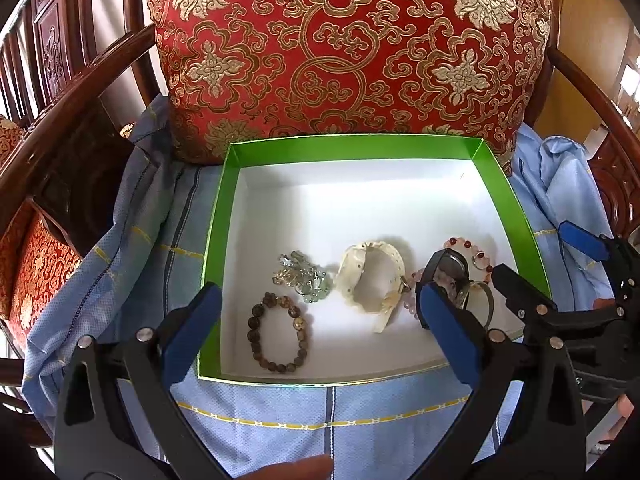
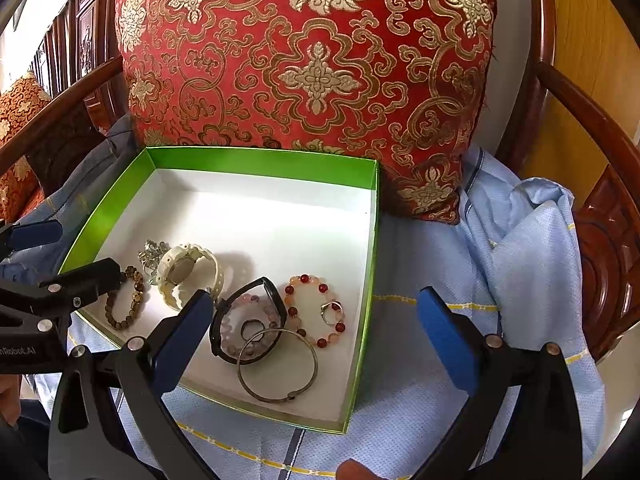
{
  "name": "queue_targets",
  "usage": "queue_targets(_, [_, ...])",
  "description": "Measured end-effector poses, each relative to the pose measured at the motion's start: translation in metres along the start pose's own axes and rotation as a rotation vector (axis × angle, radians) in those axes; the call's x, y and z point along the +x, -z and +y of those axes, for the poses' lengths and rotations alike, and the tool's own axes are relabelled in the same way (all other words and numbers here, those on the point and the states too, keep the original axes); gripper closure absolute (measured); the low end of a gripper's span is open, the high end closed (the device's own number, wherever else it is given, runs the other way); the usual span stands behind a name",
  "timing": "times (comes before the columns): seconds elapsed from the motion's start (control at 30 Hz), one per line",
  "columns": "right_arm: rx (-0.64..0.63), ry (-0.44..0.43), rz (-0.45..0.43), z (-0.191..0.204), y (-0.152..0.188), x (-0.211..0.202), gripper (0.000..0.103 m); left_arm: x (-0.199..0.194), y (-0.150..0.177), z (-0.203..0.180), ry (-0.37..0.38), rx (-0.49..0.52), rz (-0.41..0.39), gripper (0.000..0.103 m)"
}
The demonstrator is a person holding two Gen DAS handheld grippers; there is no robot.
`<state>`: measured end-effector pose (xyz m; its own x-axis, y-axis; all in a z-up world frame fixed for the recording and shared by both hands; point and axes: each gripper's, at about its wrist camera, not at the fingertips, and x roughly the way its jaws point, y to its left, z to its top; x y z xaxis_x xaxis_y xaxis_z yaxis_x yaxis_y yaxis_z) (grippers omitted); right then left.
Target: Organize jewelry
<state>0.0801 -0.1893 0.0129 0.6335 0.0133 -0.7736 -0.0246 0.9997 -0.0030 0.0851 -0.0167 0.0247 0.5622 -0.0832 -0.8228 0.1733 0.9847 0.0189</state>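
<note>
Right claw (image 2: 316,320), spread wide, hovers over bangle (image 2: 277,366) in box (image 2: 256,164).

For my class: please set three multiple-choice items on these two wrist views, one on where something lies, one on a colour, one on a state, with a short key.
1. Where does the brown bead bracelet lie?
A. Inside the box, near its front left corner
B. On the blue cloth
C. On the red cushion

2. What colour are the box's inner walls?
A. Red
B. Green
C. Black

3. In what state are the left gripper and the right gripper?
A. Both shut on bracelets
B. Left open, right shut on the white watch
C. Both open, holding nothing

Key: 1 A, it rests on the white floor beside the green wall. 2 B, the walls show bright green in both views. 3 C, the blue pads stand wide apart with nothing between them.
</note>
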Motion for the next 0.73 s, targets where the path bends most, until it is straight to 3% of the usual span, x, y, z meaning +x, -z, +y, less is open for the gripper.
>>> queue_targets(0.6, [-0.038, 0.004, 0.009, 0.009, 0.002, 0.002, 0.004, 0.000, 0.001, -0.004, -0.010, 0.025, -0.006, 0.005])
queue_targets(0.73, [-0.019, 0.039, 0.015, 0.001, 0.004, -0.003, 0.004, -0.013, 0.002, -0.003, -0.028, 0.031, -0.065, 0.005])
